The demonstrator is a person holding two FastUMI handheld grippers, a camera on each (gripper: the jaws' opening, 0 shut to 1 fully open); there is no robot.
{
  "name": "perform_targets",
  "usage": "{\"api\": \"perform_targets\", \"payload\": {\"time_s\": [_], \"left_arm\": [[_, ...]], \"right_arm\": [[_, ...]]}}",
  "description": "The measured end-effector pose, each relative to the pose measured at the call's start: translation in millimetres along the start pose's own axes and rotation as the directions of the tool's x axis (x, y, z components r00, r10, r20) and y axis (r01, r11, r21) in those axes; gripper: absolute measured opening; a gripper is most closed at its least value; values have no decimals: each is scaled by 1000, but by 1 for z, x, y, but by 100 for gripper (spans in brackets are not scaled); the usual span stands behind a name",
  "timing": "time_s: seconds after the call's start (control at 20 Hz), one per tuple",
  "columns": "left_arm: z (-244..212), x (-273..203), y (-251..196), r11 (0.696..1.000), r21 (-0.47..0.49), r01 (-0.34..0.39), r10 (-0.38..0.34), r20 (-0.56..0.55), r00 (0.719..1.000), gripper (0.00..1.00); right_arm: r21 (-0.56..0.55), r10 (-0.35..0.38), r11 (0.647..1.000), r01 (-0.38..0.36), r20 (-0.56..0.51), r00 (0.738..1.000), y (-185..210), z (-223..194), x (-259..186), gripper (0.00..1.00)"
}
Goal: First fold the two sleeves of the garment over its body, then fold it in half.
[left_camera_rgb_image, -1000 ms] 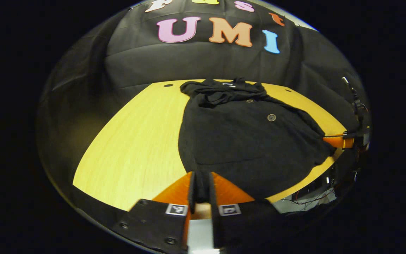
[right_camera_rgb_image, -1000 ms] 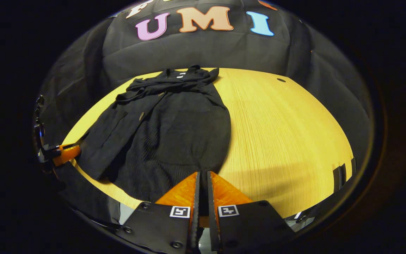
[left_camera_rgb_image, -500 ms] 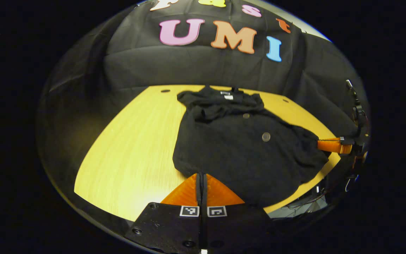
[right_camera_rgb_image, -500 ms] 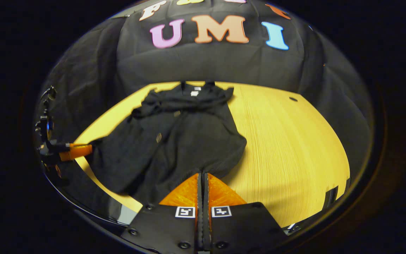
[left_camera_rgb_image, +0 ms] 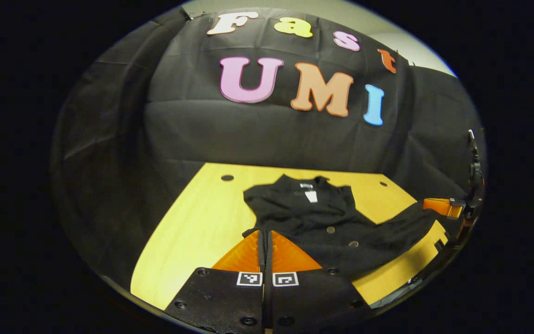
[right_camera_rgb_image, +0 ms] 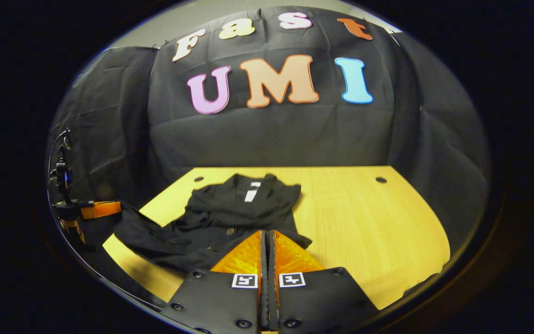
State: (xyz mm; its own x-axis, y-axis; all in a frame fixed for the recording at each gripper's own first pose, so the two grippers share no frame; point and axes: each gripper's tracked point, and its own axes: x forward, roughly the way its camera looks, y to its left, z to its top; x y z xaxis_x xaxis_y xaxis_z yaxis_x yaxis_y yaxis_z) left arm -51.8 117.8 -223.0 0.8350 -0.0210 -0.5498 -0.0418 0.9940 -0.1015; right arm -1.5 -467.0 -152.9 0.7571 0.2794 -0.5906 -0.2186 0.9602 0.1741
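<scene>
Left gripper view showed the left gripper and right gripper each clamped on the garment's hem above the table's near edge, apparently for the halving fold.

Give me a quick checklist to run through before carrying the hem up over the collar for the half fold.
1. Left gripper shut on the garment's near edge: ok, jaws closed with cloth at the tips.
2. Right gripper shut on that edge: ok, same.
3. Sleeves folded over the body: cannot tell, the cloth is bunched.
4. Near edge lifted evenly: cannot tell.
5. Collar end resting on the table: ok.
6. Landing spot past the collar free: ok, bare wood there.
</scene>
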Motion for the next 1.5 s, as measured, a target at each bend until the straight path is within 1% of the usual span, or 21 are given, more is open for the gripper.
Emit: {"api": "perform_targets", "payload": {"time_s": [0.05, 0.15, 0.25, 0.3, 0.35, 0.4, 0.45, 0.5, 0.6, 0.65, 0.7, 0.85, 1.0, 1.15, 1.2, 1.25, 1.3, 1.35, 1.4, 1.45, 1.5], "left_arm": [[20, 8, 1, 1000, 0, 4, -4, 39, 999, 0], [56, 27, 7, 1000, 15, -6, 5, 111, 994, 0], [74, 45, 9, 1000, 11, -5, 3, 130, 992, 0], [82, 55, 10, 1000, 5, -3, 2, 139, 990, 0], [88, 64, 11, 1000, 8, -6, 5, 142, 990, 0], [93, 75, 13, 1000, 13, -7, 5, 142, 990, 0], [98, 85, 13, 1000, 16, -5, 3, 143, 990, 0], [103, 96, 14, 1000, 18, -4, 1, 140, 990, 0], [111, 116, 16, 1000, 23, -6, 3, 135, 991, 0], [115, 127, 17, 1000, 28, -8, 4, 135, 991, 0], [119, 139, 17, 999, 31, -10, 6, 135, 991, 0], [125, 170, 18, 999, 45, -16, 10, 131, 991, 0], [126, 198, 16, 996, 90, -29, 18, 124, 992, 0], [119, 219, 21, 993, 104, -57, 46, 105, 993, 0], [117, 226, 27, 990, 110, -87, 75, 109, 991, 0], [119, 229, 41, 977, 126, -170, 154, 127, 980, 0], [124, 230, 58, 957, 141, -254, 230, 164, 959, 32], [131, 224, 66, 942, 152, -300, 267, 202, 942, 65], [147, 230, 61, 943, 142, -300, 259, 251, 933, 97], [162, 226, 50, 951, 131, -282, 233, 297, 926, 87], [178, 219, 42, 954, 126, -273, 216, 343, 914, 93]], "right_arm": [[-5, 4, 1000, -4, 22, 1000, -4, 18, 8, 0], [10, 26, 1000, -27, 77, 997, -9, 50, 21, 2], [30, 34, 999, -37, 88, 996, -16, 70, 39, 2], [38, 34, 999, -38, 99, 994, -18, 80, 48, 0], [41, 35, 998, -39, 97, 995, -22, 89, 58, 2], [45, 38, 998, -42, 92, 995, -24, 94, 67, 0], [51, 37, 998, -42, 94, 995, -26, 101, 76, 5], [52, 38, 998, -43, 90, 995, -29, 105, 86, 2], [51, 40, 998, -44, 81, 996, -34, 114, 104, 2], [48, 39, 998, -42, 80, 996, -37, 118, 115, 5], [49, 36, 998, -39, 79, 996, -40, 123, 125, 2], [79, 37, 996, -42, 69, 997, -48, 132, 157, 2], [84, 27, 996, -31, 48, 998, -57, 132, 183, 2], [77, 25, 997, -26, 18, 1000, -59, 127, 205, 2], [86, 14, 996, -16, 17, 1000, -61, 128, 212, 2], [91, -28, 995, 25, 29, 999, -68, 131, 219, 2], [93, -106, 991, 101, 50, 993, -84, 140, 225, 26], [91, -153, 985, 144, 102, 983, -91, 152, 220, 49], [85, -182, 982, 170, 159, 970, -97, 166, 217, 73], [75, -202, 979, 189, 217, 955, -99, 178, 210, 96], [66, -215, 976, 205, 257, 942, -103, 190, 203, 94]]}}
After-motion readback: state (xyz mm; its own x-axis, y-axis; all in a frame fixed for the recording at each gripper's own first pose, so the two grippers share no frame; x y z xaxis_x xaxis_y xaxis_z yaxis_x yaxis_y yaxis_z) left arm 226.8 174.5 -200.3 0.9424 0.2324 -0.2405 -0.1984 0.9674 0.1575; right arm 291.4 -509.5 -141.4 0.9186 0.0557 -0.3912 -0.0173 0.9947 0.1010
